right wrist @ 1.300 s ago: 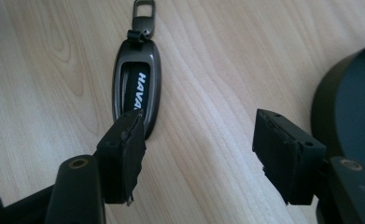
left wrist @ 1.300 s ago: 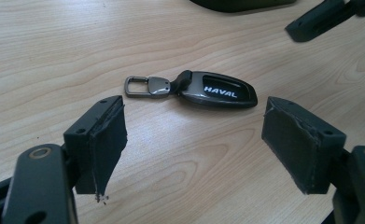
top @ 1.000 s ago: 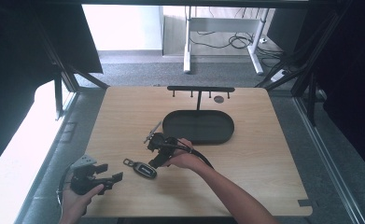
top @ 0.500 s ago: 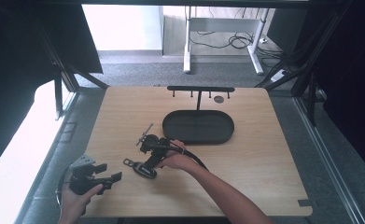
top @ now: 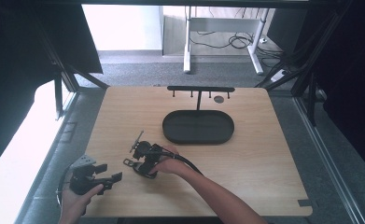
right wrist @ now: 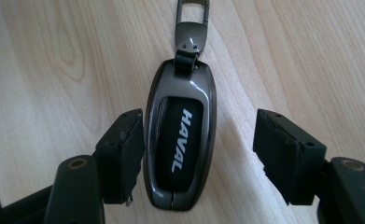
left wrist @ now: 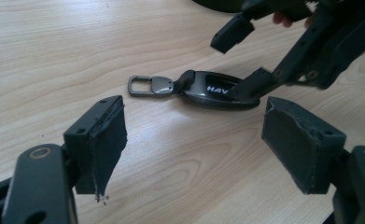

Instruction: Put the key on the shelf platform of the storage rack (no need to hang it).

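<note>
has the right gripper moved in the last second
Yes. In the high view the right gripper has shifted left and toward the person, away from the black tray, onto the key fob.

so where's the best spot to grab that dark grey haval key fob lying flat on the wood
Across the long sides of the glossy dark grey key fob, from above: it lies flat and narrow between the open right gripper jaws. Probably avoid the small metal clasp, which swivels.

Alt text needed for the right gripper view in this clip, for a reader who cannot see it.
A grey and black car key fob marked HAVAL lies flat on the wooden table between the open jaws of the right gripper. One jaw stands right against the fob's edge, the other well clear. The fob's metal clip points away from the camera.
</note>
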`<state>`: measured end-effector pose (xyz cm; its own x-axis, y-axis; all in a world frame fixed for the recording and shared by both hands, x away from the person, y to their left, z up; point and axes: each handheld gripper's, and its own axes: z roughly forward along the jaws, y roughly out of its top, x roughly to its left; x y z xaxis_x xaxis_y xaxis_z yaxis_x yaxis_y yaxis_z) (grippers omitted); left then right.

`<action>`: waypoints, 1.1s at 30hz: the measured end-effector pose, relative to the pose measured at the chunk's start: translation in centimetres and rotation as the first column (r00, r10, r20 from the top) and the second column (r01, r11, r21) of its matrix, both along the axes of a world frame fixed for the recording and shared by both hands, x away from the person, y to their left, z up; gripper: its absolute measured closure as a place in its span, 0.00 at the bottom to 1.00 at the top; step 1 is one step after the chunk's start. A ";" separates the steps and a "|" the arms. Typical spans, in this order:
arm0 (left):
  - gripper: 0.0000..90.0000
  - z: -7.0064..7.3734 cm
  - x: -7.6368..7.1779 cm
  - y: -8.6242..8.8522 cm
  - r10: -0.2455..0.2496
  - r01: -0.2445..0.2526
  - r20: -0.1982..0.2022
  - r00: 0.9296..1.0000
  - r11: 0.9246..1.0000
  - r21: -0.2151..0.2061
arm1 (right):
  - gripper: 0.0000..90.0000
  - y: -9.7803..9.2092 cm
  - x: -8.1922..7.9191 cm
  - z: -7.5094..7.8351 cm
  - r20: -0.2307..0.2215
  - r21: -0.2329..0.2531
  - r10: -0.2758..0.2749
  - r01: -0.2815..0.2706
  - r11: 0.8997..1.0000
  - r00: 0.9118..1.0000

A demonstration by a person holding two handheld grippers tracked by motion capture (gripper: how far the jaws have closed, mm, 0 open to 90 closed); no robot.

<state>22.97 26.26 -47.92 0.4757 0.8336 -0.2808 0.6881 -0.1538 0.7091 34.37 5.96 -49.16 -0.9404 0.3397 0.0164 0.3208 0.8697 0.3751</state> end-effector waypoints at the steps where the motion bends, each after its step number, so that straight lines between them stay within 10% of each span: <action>1: 0.25 0.0 0.0 0.0 0.001 -0.001 -0.002 1.000 1.000 -0.001 | 0.38 0.2 0.0 -0.2 0.004 -0.003 -0.002 0.002 1.000 1.000; 33: 0.25 -0.2 0.1 0.1 0.000 0.000 -0.004 1.000 1.000 0.004 | 0.54 1.3 0.9 -1.3 -0.057 -0.012 -0.023 0.022 1.000 0.998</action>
